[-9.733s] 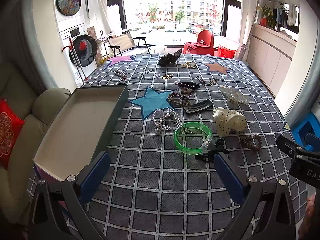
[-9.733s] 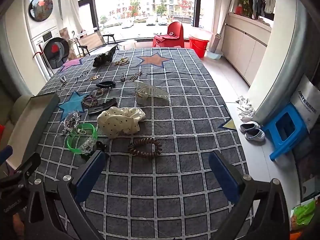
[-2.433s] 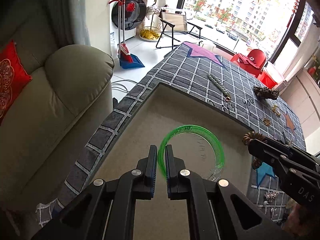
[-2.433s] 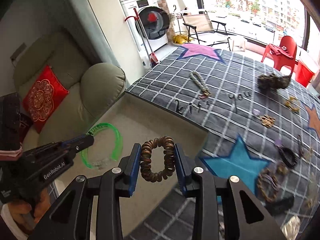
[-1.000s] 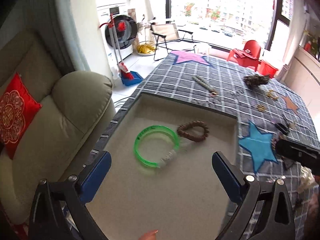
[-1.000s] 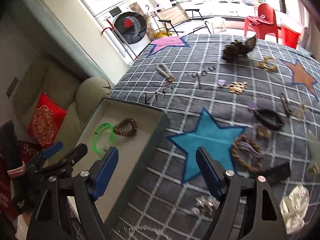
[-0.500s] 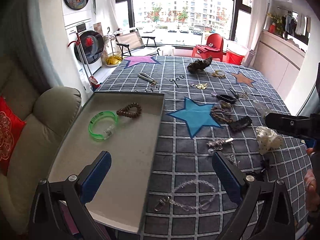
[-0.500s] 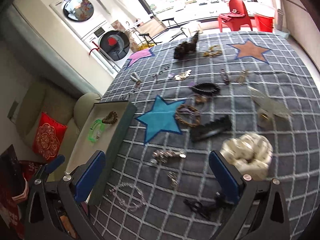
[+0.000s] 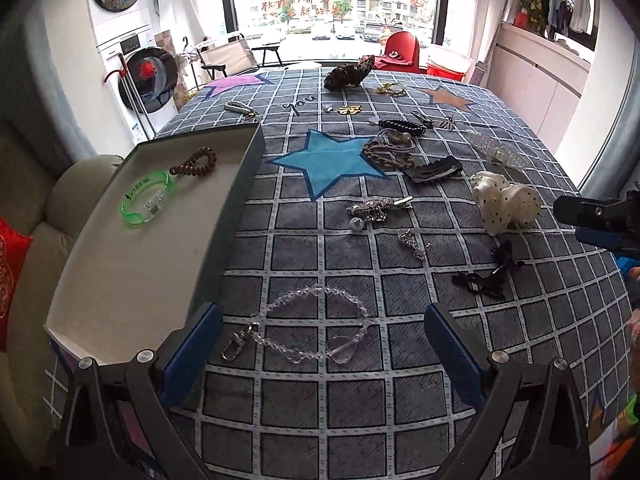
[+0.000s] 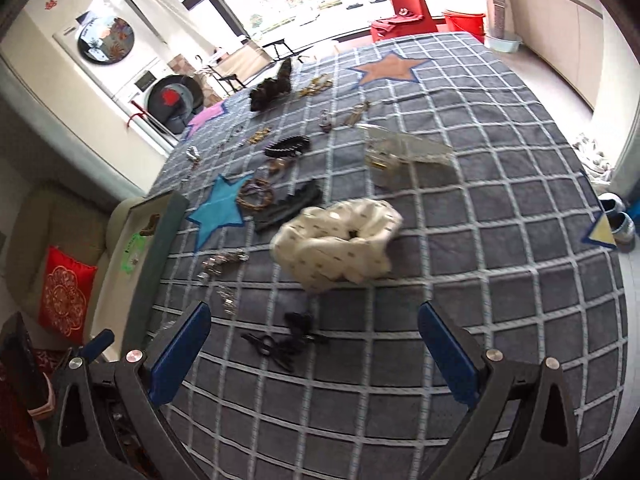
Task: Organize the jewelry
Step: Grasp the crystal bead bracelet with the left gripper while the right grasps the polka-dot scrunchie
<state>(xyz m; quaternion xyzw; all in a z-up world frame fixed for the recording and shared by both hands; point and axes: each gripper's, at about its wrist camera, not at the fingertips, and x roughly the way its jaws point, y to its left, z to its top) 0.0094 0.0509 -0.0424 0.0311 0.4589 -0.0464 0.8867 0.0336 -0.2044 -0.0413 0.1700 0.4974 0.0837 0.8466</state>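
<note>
With the green bangle (image 9: 145, 199) and brown coil band (image 9: 194, 163) deposited in the tray (image 9: 224, 216) at 10 o'clock, both the left gripper (image 9: 320, 354) and right gripper (image 10: 316, 354) stand wide and empty over the checked tablecloth (image 9: 304, 396), ready for remaining jewelry, the window at 12 o'clock.

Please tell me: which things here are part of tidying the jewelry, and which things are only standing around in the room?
Part of the job:
- tray
- green bangle and brown coil band, already inside it
- clear bead bracelet
- silver chain
- spotted scrunchie
- black hair clip

Only around:
- armchair
- red cushion
- washing machine
- red chair
</note>
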